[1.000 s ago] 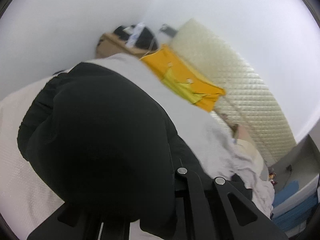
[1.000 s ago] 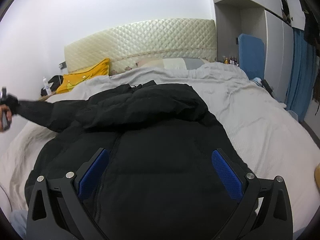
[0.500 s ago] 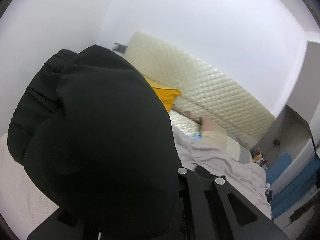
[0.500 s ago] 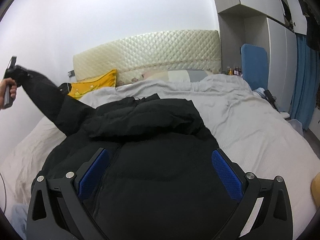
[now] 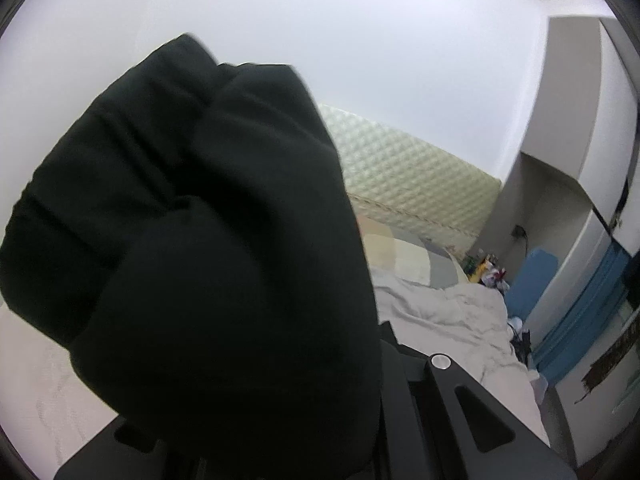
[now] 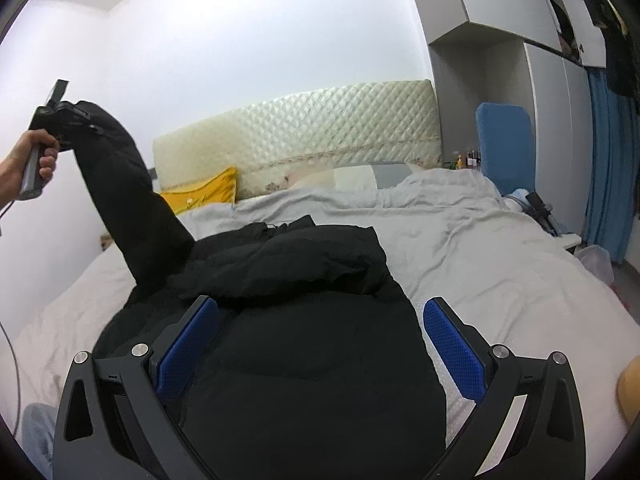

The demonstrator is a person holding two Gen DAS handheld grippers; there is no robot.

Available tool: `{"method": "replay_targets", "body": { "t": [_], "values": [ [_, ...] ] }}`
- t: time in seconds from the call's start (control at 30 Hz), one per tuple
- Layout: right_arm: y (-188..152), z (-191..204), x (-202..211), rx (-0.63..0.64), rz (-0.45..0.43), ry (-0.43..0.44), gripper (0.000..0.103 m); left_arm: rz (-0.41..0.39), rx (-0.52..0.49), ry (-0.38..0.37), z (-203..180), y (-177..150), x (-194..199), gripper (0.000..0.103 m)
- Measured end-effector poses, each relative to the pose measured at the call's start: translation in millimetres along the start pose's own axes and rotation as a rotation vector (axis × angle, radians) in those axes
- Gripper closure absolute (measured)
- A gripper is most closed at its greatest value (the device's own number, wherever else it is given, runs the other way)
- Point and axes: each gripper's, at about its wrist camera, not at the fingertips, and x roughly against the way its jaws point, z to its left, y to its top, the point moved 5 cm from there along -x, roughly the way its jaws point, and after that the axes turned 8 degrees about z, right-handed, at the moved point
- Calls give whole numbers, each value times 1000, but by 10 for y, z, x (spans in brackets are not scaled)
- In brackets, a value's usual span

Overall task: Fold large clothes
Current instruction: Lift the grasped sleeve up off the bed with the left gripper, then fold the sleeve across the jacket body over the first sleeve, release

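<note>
Right wrist: we see our left hand-held gripper (image 6: 60, 118) clamping the jacket (image 6: 304, 344) sleeve (image 6: 128, 196) aloft; left wrist shows only sleeve cloth. Right hand-held gripper (image 6: 320, 334) spread apart.

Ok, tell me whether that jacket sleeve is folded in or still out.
Out, not folded. The left gripper holds the sleeve by its cuff, raised off the bed, away from the jacket body.

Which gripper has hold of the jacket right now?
The left gripper: it is shut on the black jacket's sleeve, lifted off the bed. The right gripper is open, hovering over the jacket body, gripping nothing.
</note>
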Motion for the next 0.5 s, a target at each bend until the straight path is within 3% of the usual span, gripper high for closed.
{"method": "replay_targets", "body": {
  "t": [0.27,0.5],
  "values": [
    [-139,-170,261,-11,-29,8,0,15,-66,-34,-1018,-418,-160,95],
    [-133,-219,394,-22,-67,31,0,72,-177,-47,-1875,-885,-678,94]
  ]
}}
